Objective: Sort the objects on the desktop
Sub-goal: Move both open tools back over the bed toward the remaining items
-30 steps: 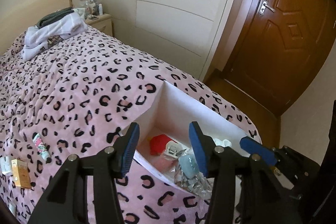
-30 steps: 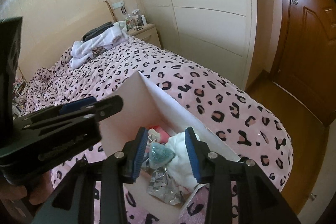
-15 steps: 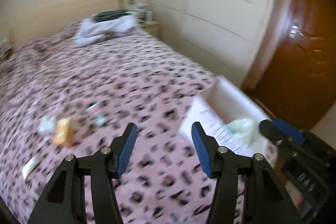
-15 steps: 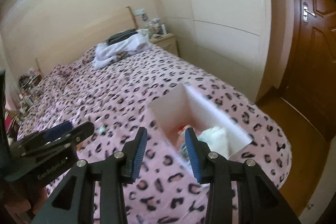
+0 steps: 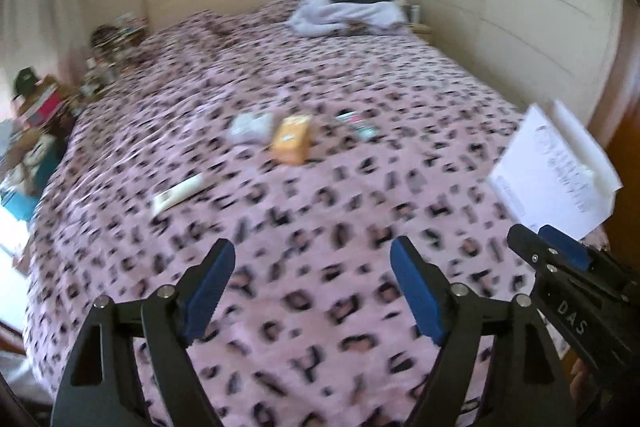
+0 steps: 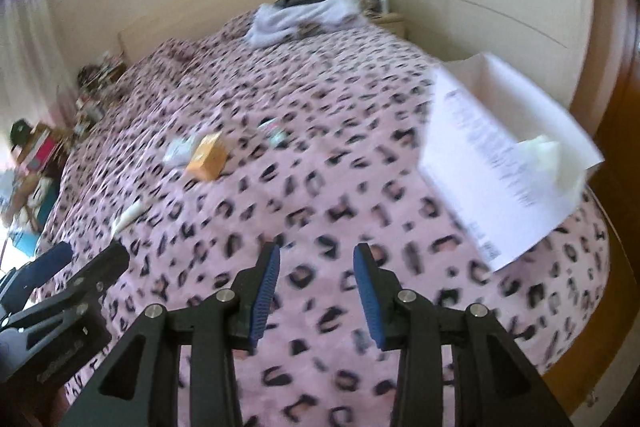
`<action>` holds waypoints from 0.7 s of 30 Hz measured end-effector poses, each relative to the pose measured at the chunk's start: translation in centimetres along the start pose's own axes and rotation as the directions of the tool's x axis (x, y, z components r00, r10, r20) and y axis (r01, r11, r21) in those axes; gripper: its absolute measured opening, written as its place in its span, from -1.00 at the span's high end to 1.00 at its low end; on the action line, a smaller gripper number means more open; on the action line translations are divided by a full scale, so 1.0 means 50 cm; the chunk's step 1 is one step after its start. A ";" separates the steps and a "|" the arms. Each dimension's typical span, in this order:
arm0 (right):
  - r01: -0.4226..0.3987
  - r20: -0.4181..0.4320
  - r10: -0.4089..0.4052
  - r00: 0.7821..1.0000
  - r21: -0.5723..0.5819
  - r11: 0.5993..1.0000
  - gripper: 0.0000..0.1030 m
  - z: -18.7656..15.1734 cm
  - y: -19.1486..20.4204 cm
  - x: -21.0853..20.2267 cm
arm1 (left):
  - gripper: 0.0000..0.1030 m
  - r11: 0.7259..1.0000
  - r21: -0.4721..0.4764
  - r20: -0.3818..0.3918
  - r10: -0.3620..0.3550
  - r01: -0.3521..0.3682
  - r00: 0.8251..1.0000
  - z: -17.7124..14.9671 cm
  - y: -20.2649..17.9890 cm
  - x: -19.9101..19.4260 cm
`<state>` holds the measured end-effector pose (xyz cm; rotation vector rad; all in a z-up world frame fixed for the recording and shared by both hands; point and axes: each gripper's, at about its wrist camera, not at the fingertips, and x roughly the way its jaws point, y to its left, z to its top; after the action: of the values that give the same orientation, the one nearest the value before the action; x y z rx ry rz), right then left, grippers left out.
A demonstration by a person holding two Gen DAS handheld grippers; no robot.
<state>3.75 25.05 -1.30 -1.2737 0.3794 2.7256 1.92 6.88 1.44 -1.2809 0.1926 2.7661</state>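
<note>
While both frames are motion-blurred, we see the left gripper [image 5: 312, 287] and right gripper [image 6: 316, 287] spread open and empty above the bedspread [image 5: 320, 211]. Far ahead lies the orange box [image 5: 291, 139]; the white box [image 6: 500, 163] sits right. Only the right view shows tissue [image 6: 548, 153] inside it.

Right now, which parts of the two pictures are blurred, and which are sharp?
Left wrist view: the bedspread, orange box and white box are smeared; the left gripper is sharp. Right wrist view: same smear, right gripper sharp.
</note>
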 end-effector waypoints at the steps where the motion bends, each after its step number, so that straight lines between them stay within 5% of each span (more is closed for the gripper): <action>1: -0.013 -0.008 0.013 1.000 -0.013 1.000 0.22 -0.012 0.023 0.009 | -0.58 1.000 -0.023 -0.010 0.012 -0.012 1.000 -0.014 0.025 0.000; 11: -0.126 -0.116 0.108 0.987 -0.160 0.979 0.16 -0.135 0.232 0.109 | -0.59 0.963 -0.244 -0.172 0.074 -0.116 0.982 -0.165 0.251 0.065; 21: -0.153 -0.114 0.131 0.985 -0.207 0.966 0.15 -0.131 0.302 0.114 | -0.59 0.949 -0.291 -0.162 0.078 -0.123 0.984 -0.176 0.317 0.082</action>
<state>1.85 8.71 -7.03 -1.4951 0.1945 2.8967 3.79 -9.99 -6.10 -1.5906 -0.1669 2.8692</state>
